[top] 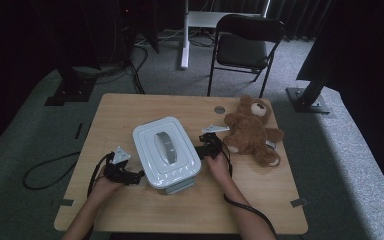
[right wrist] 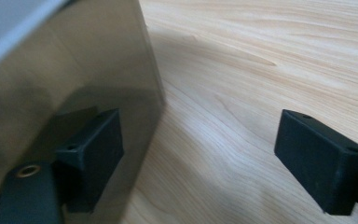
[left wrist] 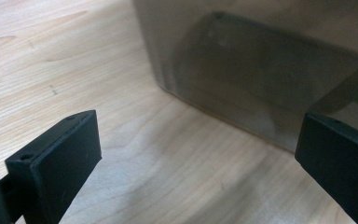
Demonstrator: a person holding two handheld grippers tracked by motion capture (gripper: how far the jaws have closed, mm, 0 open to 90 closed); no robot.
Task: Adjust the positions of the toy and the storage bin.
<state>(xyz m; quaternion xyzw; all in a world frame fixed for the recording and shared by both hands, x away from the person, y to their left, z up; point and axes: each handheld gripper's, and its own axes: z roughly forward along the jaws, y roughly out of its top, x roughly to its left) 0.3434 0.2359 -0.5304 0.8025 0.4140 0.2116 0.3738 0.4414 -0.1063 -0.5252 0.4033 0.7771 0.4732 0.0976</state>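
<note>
A pale lidded box [top: 166,152] with a grey handle on its lid sits mid-table. My left gripper [top: 130,176] is low against the box's left side, open; in the left gripper view its jaws stand wide apart before the box's translucent wall [left wrist: 261,74], left gripper [left wrist: 200,163]. On the box's right side is my right gripper [top: 205,150]. Its jaws are spread in the right gripper view, one fingertip [right wrist: 93,144] close beside the box wall [right wrist: 65,93], right gripper [right wrist: 205,158]. Neither holds anything.
A brown teddy bear [top: 252,130] lies on the wooden table [top: 130,210] to the right of the box. A small round disc [top: 219,109] lies near the far edge. A black folding chair [top: 245,47] stands beyond the table.
</note>
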